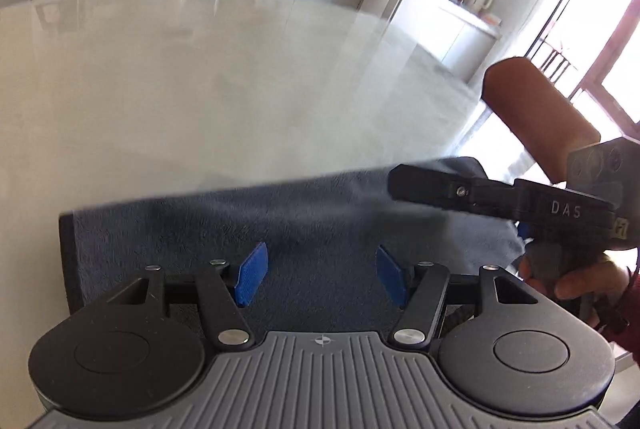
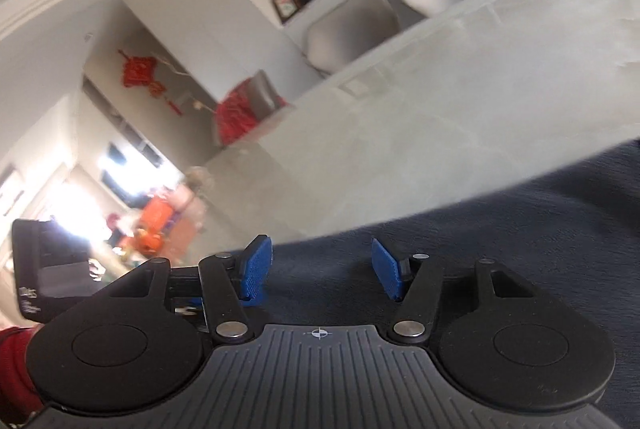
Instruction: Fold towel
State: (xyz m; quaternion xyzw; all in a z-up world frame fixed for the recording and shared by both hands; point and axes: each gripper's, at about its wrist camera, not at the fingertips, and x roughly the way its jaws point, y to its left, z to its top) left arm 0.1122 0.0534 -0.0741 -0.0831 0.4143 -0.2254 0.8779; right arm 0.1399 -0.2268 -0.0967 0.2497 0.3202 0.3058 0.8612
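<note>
Left gripper (image 1: pixel 316 275), blue pads spread, hovers over the dark towel (image 1: pixel 280 221), whose long axis runs crosswise; right gripper (image 2: pixel 322 271), also spread, hovers over its right end.

Your left gripper (image 1: pixel 318 275): grey ribbed body, crosshair mark, two black round housings, black linkage arms with silver pivots, blue ribbed pads (image 1: pixel 252 275). Your right gripper (image 2: pixel 320 271): same build; from the left wrist view, black side lettered "DAS", one silver screw. Your right hand (image 1: pixel 576 279): bare skin, red sleeve.
</note>
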